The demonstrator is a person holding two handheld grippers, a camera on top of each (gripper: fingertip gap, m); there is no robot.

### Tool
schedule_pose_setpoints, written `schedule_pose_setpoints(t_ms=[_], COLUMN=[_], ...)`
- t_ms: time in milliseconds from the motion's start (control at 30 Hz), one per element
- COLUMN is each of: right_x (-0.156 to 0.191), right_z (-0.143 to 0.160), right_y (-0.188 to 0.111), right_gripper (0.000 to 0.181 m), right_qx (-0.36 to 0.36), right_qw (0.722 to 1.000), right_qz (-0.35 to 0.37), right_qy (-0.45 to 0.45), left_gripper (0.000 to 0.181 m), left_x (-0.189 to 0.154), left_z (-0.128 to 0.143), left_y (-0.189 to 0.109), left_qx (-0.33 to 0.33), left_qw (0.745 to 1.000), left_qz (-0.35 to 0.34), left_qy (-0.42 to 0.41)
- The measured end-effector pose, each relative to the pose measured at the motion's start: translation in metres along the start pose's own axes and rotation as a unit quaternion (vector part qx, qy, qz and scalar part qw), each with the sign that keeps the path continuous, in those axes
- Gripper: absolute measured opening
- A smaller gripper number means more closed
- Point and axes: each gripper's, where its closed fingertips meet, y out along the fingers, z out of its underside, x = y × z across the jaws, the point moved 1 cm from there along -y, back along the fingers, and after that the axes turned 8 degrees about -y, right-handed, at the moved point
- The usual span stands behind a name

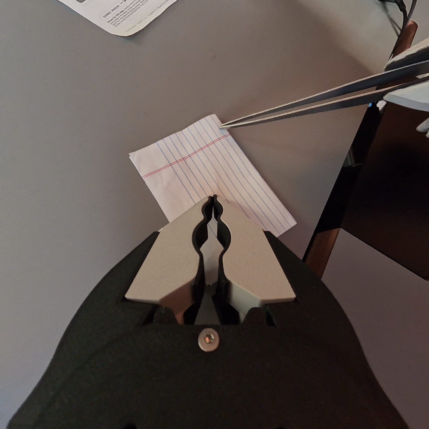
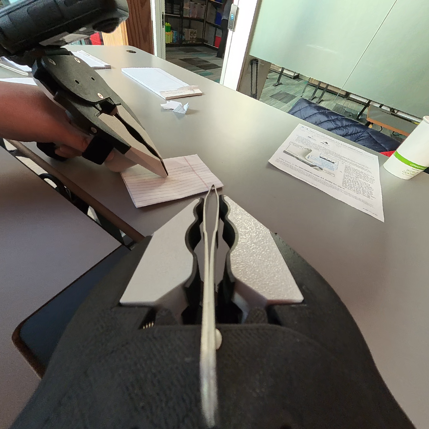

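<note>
Pressing closed left tool (image 2: 165,174) tips onto folded lined paper (image 1: 204,171) on grey surface (image 1: 69,139); right tool (image 2: 210,199) clamps tweezers (image 1: 301,109), tips at paper's far corner. Only right view shows printed sheet (image 2: 329,169), cup (image 2: 411,153), notepad (image 2: 160,80).

Printed sheet (image 2: 329,171), paper cup (image 2: 408,153), notepad (image 2: 160,81), paper scraps (image 2: 175,107).

Glossy metal tweezers (image 1: 301,104), matt lined paper (image 1: 209,167), smooth grey table (image 1: 69,116).
</note>
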Motion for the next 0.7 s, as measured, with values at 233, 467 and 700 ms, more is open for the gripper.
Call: schedule_pose_setpoints(t_ms=[233, 467, 700], right_x=[-0.003, -0.010, 0.018], right_z=[-0.002, 0.005, -0.024], right_y=[0.005, 0.009, -0.017], right_gripper=[0.012, 0.013, 0.012], right_qx=[-0.003, 0.014, -0.028], right_qw=[1.000, 1.000, 0.999], right_qz=[0.001, 0.012, -0.020], right_qy=[-0.005, -0.002, -0.006], left_gripper=[0.000, 0.000, 0.000], left_x=[0.000, 0.000, 0.000], left_z=[0.000, 0.000, 0.000], left_y=[0.000, 0.000, 0.000], left_qx=[0.000, -0.002, 0.001], left_qw=[1.000, 1.000, 1.000], left_qz=[-0.001, -0.001, 0.009], left_qy=[0.001, 0.001, -0.009])
